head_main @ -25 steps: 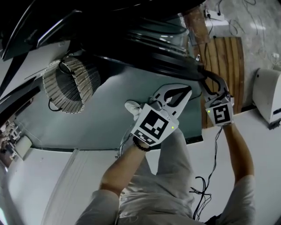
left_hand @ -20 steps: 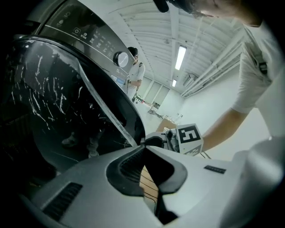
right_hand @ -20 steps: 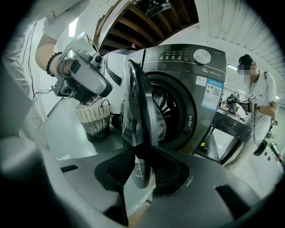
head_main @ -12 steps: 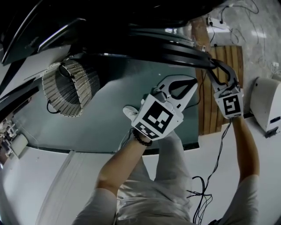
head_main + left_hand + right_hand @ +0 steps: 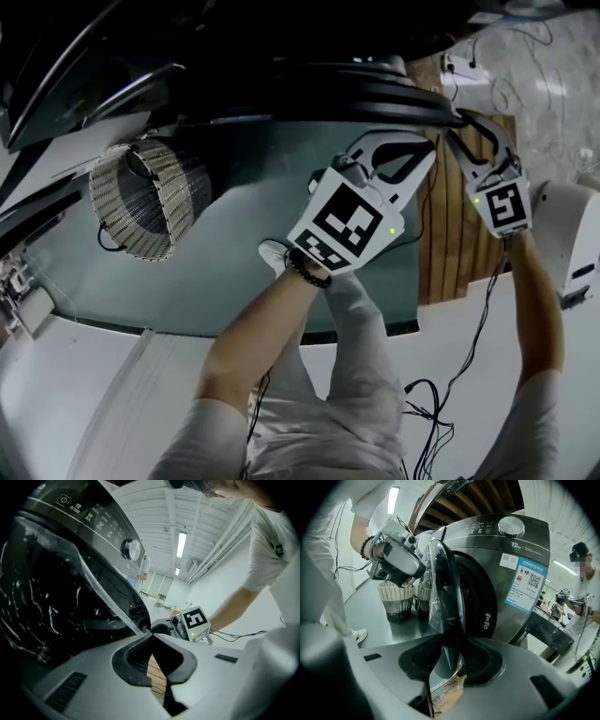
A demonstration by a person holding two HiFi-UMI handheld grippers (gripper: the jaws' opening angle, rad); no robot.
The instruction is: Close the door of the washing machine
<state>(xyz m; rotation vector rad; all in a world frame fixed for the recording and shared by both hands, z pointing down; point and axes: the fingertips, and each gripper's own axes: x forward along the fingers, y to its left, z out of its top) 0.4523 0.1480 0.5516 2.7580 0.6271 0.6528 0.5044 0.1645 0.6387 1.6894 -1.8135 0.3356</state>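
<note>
The door (image 5: 446, 597) stands ajar, swung out from the washer (image 5: 506, 583). Its rim lies between the jaws of the right claw (image 5: 449, 641), which are opening. The left claw (image 5: 151, 633) is closed and empty, its tips just beside the door's edge. A basket (image 5: 141, 197) stands on the floor (image 5: 225, 272).

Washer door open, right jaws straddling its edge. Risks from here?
1. Jaws of the right gripper are opening with the door edge between them; released, the door may stop short of latching.
2. Astride that edge, they could get pinched against the washing machine.
3. The shut left gripper could slip off the rim when pushing.
</note>
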